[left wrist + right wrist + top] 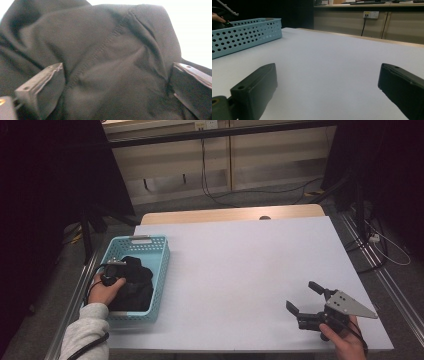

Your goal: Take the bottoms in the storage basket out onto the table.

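A light blue perforated basket (137, 241) stands at the left of the white table (240, 260). A crumpled black cloth (137, 280) lies inside it. My left gripper (126, 270) reaches into the basket and rests on the cloth. In the left gripper view its jaws stand wide apart, pressed into the black cloth (100, 37) with a stitched fold bulging between them; the left gripper (117, 72) is open. My right gripper (300, 295) is open near the table's front right corner, pointing left. Nothing lies between the jaws of the right gripper (327, 72), and the basket (244, 35) shows far off.
The table's wooden far edge (230, 214) shows beyond the white sheet. Cables (210, 190) run over the floor behind it, under low cabinets. A dark stand (87, 235) is left of the table. Metal rails (385, 275) run along the right side.
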`<action>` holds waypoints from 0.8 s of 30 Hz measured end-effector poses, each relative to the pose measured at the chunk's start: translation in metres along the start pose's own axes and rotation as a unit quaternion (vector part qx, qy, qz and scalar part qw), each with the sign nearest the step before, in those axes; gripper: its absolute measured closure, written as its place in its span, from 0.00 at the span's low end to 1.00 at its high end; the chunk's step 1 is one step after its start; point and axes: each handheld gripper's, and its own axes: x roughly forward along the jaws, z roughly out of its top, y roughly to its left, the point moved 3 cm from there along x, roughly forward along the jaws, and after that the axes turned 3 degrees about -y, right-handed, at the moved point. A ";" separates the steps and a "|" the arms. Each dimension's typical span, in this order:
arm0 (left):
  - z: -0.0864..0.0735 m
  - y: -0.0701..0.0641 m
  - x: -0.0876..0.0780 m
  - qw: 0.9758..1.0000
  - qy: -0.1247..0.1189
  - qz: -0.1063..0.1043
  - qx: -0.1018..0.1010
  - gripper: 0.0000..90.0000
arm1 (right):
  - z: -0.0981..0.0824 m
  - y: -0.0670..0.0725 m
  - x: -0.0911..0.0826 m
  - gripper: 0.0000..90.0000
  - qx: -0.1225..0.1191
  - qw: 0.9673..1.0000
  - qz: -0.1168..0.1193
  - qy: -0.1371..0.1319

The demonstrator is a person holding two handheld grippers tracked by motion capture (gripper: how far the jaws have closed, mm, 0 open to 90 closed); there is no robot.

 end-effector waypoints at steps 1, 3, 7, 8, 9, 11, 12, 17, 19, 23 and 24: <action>-0.001 0.000 -0.001 1.000 0.002 -0.004 0.001 0.00 | 0.000 0.000 0.000 0.02 0.000 1.000 0.001 0.000; -0.002 -0.001 -0.001 1.000 0.000 -0.009 -0.001 0.00 | 0.000 0.000 0.000 0.02 -0.003 1.000 0.001 0.000; -0.004 -0.001 -0.003 1.000 0.000 -0.022 0.006 0.00 | 0.000 0.001 0.001 0.02 -0.002 1.000 0.003 0.001; -0.004 -0.001 -0.003 1.000 0.000 -0.019 0.005 0.00 | 0.000 0.001 0.001 0.02 -0.003 1.000 0.002 0.001; -0.004 -0.002 -0.003 1.000 0.000 -0.018 0.005 0.00 | 0.000 0.001 0.001 0.02 -0.002 1.000 0.002 0.001; -0.004 -0.002 -0.002 1.000 0.002 -0.016 0.006 0.00 | 0.000 0.001 0.001 0.02 -0.004 1.000 0.003 0.001; -0.004 -0.002 -0.002 1.000 0.005 -0.016 0.010 0.00 | 0.000 0.001 0.001 0.02 -0.005 1.000 0.003 0.001; -0.002 -0.005 0.000 1.000 0.012 -0.003 0.013 0.00 | -0.001 0.001 0.002 0.02 -0.004 1.000 0.005 0.002; -0.002 -0.006 0.000 1.000 0.012 0.001 0.013 0.00 | 0.000 0.001 0.002 0.02 -0.003 1.000 0.005 0.000; 0.000 -0.008 -0.002 1.000 0.017 -0.003 0.013 0.06 | 0.000 0.002 0.002 0.02 -0.006 1.000 0.006 0.000; 0.000 -0.008 -0.002 1.000 0.017 -0.003 0.013 0.07 | 0.000 0.001 0.002 0.02 -0.006 1.000 0.006 0.001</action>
